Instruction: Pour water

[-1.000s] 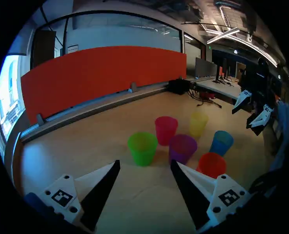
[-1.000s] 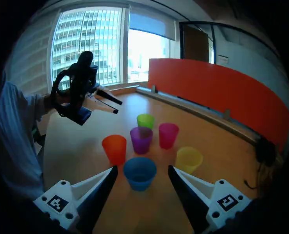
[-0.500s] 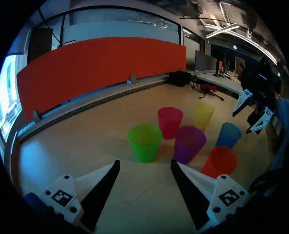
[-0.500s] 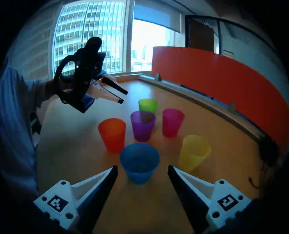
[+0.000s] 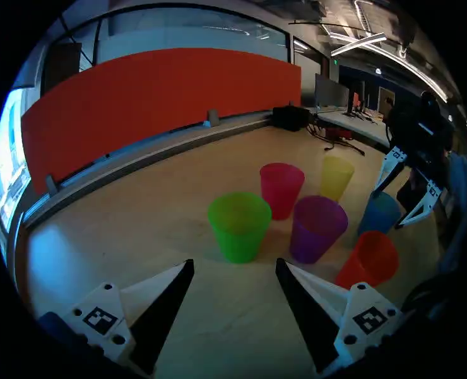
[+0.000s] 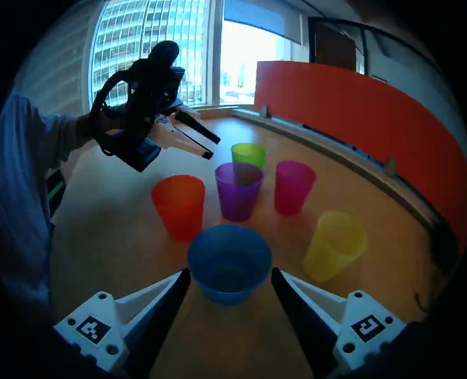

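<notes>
Six cups stand clustered on the wooden table [image 5: 107, 252], one of each colour: green cup [image 5: 239, 225], pink cup [image 5: 281, 189], purple cup [image 5: 317, 227], yellow cup [image 5: 336, 177], orange cup [image 5: 371, 258] and blue cup [image 6: 229, 262]. An orange partition [image 5: 158, 95] lines the table's far edge (windows [image 6: 151, 50] beyond its end). The left gripper [image 5: 233, 262], jaws spread and empty, faces the green cup, nothing between. The right gripper [image 6: 229, 271], jaws likewise spread, has the blue cup just ahead of its fingertips.

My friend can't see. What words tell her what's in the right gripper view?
The open right claw points at a blue cup just ahead on a wooden table. Behind stand an orange cup, purple cup, pink cup, green cup and yellow cup; the left claw hovers nearby.
</notes>
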A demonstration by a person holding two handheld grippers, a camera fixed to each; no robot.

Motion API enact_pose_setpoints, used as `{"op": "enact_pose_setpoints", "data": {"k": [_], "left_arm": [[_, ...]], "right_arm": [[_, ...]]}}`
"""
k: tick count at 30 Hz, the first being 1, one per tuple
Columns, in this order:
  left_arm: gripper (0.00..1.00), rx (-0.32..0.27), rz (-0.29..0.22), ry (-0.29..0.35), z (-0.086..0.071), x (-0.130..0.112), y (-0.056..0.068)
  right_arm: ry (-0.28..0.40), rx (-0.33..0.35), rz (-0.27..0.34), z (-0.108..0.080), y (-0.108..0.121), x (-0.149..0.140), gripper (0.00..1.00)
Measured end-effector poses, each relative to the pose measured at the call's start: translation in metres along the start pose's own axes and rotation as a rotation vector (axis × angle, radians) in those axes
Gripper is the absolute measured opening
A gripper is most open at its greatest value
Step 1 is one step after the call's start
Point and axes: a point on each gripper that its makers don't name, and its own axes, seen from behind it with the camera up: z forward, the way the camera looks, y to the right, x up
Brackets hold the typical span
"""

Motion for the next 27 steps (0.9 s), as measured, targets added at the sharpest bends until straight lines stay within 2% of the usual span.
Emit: {"op": "enact_pose_setpoints", "data": {"k": [12,14,15,17,27], "left_arm": [[0.96,-0.016,0.015,-0.03,0.023,-0.004,-0.001],[0.96,-0.021,0.015,-0.034,0.026,-0.003,-0.001],[0.96,-0.024,0.014,-0.036,0.027,-0.003,0.0],[0.96,-0.032,0.014,-0.039,0.03,-0.003,0.001],[0.96,-0.051,0.025,-0.039,0.045,0.004,0.007]], "right_arm": [[0.003,0.023,-0.01,0.02,-0.002,0.004,1.0],[0.004,0.027,-0.006,0.022,-0.001,0.004,0.96],[0.004,0.028,-0.006,0.022,-0.001,0.004,0.92],[0.006,0.028,-0.006,0.023,-0.001,0.004,0.91],[0.01,0.037,-0.007,0.021,-0.001,0.004,0.91]]}}
